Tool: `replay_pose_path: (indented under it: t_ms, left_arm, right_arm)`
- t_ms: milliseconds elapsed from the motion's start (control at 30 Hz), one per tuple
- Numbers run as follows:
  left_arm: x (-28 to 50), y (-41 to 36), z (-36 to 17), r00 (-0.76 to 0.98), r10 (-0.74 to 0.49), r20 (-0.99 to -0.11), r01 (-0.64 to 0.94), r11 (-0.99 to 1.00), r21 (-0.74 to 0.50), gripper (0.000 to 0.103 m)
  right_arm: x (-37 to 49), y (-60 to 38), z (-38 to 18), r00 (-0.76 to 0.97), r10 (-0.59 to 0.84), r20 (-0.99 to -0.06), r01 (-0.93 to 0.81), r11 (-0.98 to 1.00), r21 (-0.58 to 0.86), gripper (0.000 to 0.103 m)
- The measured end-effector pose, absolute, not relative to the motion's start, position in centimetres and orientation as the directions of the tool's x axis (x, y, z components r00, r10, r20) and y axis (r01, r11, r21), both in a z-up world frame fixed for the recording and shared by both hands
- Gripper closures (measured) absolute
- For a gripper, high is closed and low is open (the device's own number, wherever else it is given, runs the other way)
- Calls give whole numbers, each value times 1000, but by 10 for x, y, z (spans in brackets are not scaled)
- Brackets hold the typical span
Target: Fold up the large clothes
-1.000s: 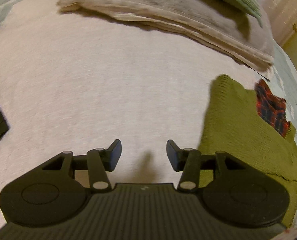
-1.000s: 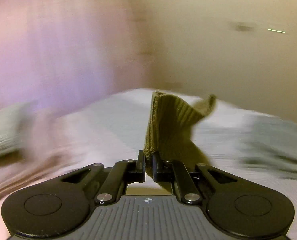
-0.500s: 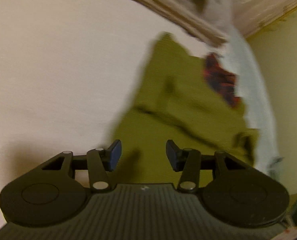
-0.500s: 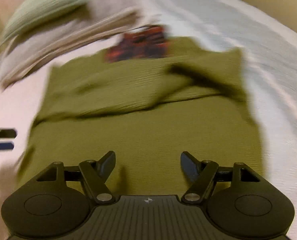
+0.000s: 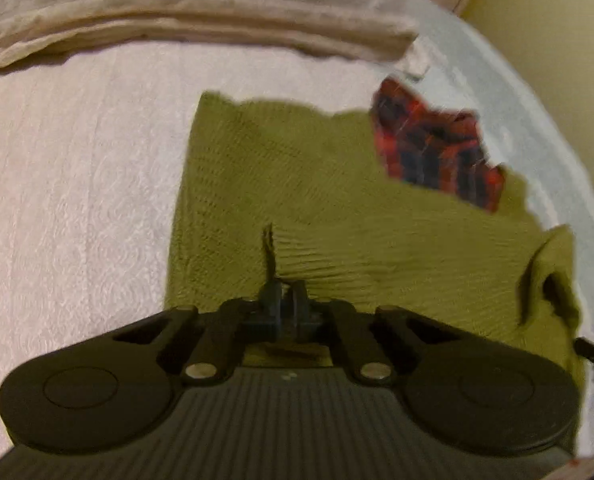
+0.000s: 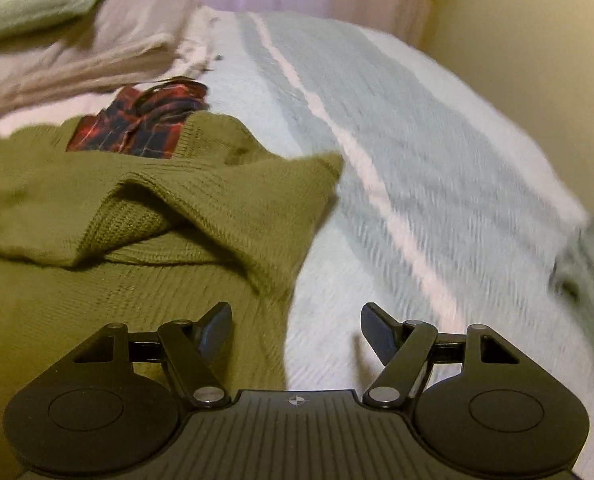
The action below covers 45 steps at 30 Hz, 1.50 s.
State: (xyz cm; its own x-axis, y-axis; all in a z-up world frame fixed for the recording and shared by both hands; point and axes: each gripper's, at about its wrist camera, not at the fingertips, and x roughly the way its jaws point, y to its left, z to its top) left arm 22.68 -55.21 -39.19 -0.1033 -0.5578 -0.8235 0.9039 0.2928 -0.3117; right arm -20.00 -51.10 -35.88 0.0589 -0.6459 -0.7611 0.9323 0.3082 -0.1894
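On the bed, my left gripper (image 5: 283, 294) is clamped on a pinch of the olive sweater (image 5: 297, 184) near its lower edge; my right gripper (image 6: 296, 330) hangs with jaws wide and nothing between them, straddling the sweater's right edge. A sleeve (image 6: 233, 208) lies folded across the body. I judge the next fold wants both corners lifted evenly. The pale bedspread (image 5: 77, 184) to the left offers open room; the plaid shirt (image 5: 433, 156) and stacked blankets (image 5: 185, 12) crowd the far end.
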Motion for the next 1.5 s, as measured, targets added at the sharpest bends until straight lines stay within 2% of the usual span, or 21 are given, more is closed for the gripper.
replay_pose_path:
  t_ms: [67,133,200,233,267,333,400,467,500,567,633,767,900,967,1067,1100,1133,1167,1233,1333,1500]
  left_arm:
    - [235,-553,-375,-121,-598,-792,894,281,-349,103]
    - [244,-554,-348,-87,-656,-750,912,249,-324,103]
    - [254,-552,-327,-52,-695,-717,933,222,-284,103]
    - [258,-550,-324,-32,-699,-715,939,224,-260,103]
    - [261,-551,-328,-13,-684,-730,946,228,-230,103]
    - [266,-551,-355,44,-615,-788,955,259,-148,103]
    - [276,-550,-394,41,-504,-863,951,284,-121,102]
    - [276,-549,-409,37,-467,-884,950,290,-113,102]
    - [274,-550,-407,64,-467,-882,951,296,-88,101]
    - [276,-551,-392,95,-508,-856,945,317,-83,94]
    - [281,-549,-369,87,-571,-816,932,336,-136,82]
    - [272,-551,-339,33,-682,-731,933,283,-222,81]
    - [247,-585,-383,-20,-586,-810,979,151,-134,79]
    - [254,-596,-411,6,-511,-859,977,185,-103,85]
    - [281,-598,-386,-55,-547,-836,937,262,-233,85]
    - [287,-600,-373,-45,-576,-816,935,263,-237,80]
    - [289,-609,-361,-24,-596,-802,941,258,-221,77]
    - [289,-623,-354,-17,-605,-796,945,250,-210,77]
    - [282,-660,-347,-62,-609,-790,949,208,-235,74]
    - [259,-725,-367,-180,-572,-800,947,119,-298,72]
    - [236,-798,-416,-314,-508,-802,892,130,-432,72]
  right_arm:
    - [-194,-514,-362,73,-666,-743,899,366,-240,34]
    - [-186,-515,-367,82,-679,-730,855,424,-299,35]
    - [-177,-515,-374,82,-715,-695,799,464,-382,50]
    - [-173,-516,-378,79,-724,-685,774,478,-416,65]
    - [-170,-518,-384,63,-730,-680,745,489,-455,80]
    - [-175,-527,-398,27,-705,-708,723,503,-473,95]
    - [-190,-535,-406,7,-652,-758,764,493,-416,95]
    - [-199,-538,-402,36,-598,-801,791,507,-343,94]
    - [-199,-537,-396,40,-592,-805,787,515,-339,94]
    - [-200,-540,-382,33,-572,-820,803,504,-319,83]
    - [-204,-543,-362,61,-578,-814,847,461,-264,76]
    - [-209,-555,-335,243,-596,-765,906,421,-40,73]
    - [-218,-593,-368,316,-539,-781,930,340,142,72]
    - [-236,-620,-402,266,-458,-848,958,225,179,73]
    - [-268,-632,-386,335,-473,-815,942,150,301,72]
    - [-273,-637,-374,353,-495,-794,935,163,314,72]
    - [-276,-644,-362,381,-517,-767,924,181,337,68]
    - [-275,-658,-352,417,-530,-738,907,197,371,58]
    - [-259,-691,-345,489,-522,-698,870,231,436,52]
    - [-217,-737,-360,558,-459,-691,830,290,477,52]
    - [-162,-797,-418,664,-325,-673,743,183,644,52]
